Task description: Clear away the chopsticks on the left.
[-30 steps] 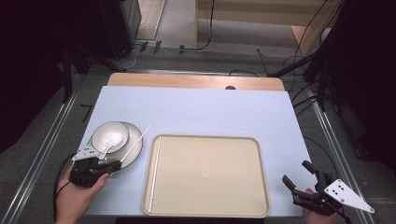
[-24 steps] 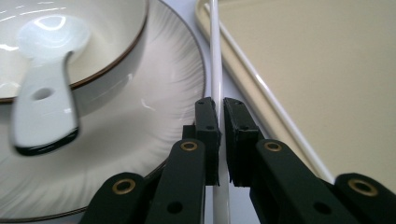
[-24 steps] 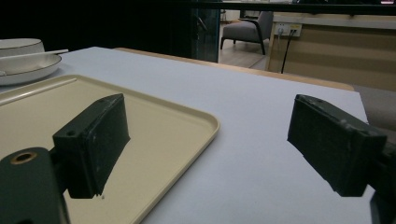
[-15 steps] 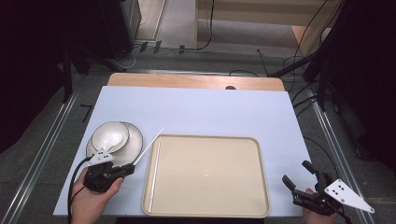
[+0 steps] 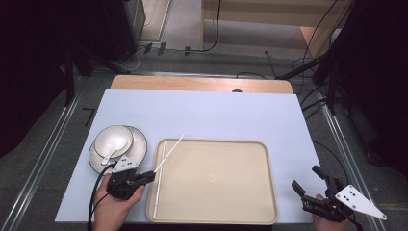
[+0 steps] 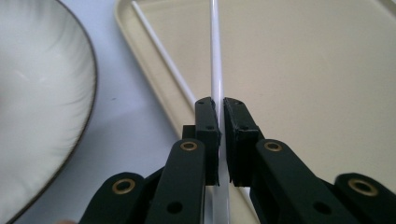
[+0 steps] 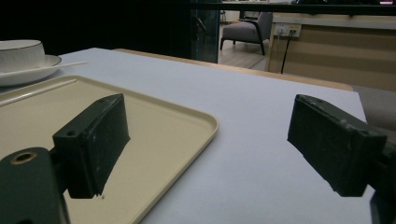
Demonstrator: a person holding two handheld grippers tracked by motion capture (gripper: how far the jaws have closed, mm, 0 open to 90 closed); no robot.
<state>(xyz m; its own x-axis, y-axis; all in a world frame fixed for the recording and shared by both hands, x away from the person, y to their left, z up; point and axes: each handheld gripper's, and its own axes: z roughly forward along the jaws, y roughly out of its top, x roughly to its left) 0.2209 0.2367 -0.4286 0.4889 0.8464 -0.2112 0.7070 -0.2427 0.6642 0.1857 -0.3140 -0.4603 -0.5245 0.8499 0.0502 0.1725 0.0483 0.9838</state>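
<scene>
The worktop (image 5: 216, 115) carries a wide beige tray (image 5: 226, 192) near the person's edge, and just to its left a plate (image 5: 139, 144) with a bowl (image 5: 108, 139) and a spoon (image 5: 114, 147) stacked on it. One white chopstick (image 5: 160, 180) is seen lying inside the tray along its left wall; a second chopstick (image 6: 215, 60) is pinched between the closed jaws of the left gripper (image 5: 149, 177) and is held slanting over the tray's left rim, its far tip pointing up and away. The step in hand is judged to be the laying of this second stick beside the first — it is best done by turning the stick parallel to the one already down, lowering it until its length is near the tray floor, and only then easing the jaws, so that it is not dropped tip-first and left to roll or bounce. The plate's edge lies close and should be kept clear of. The right gripper (image 5: 312, 185) is held wide open with nothing between its jaws, over the worktop's near right corner, well apart from the tray's contents. Whether the held stick touches the tray cannot be made out; its near end is hidden behind the jaws — and the spoon's handle is partly covered by the left gripper.
</scene>
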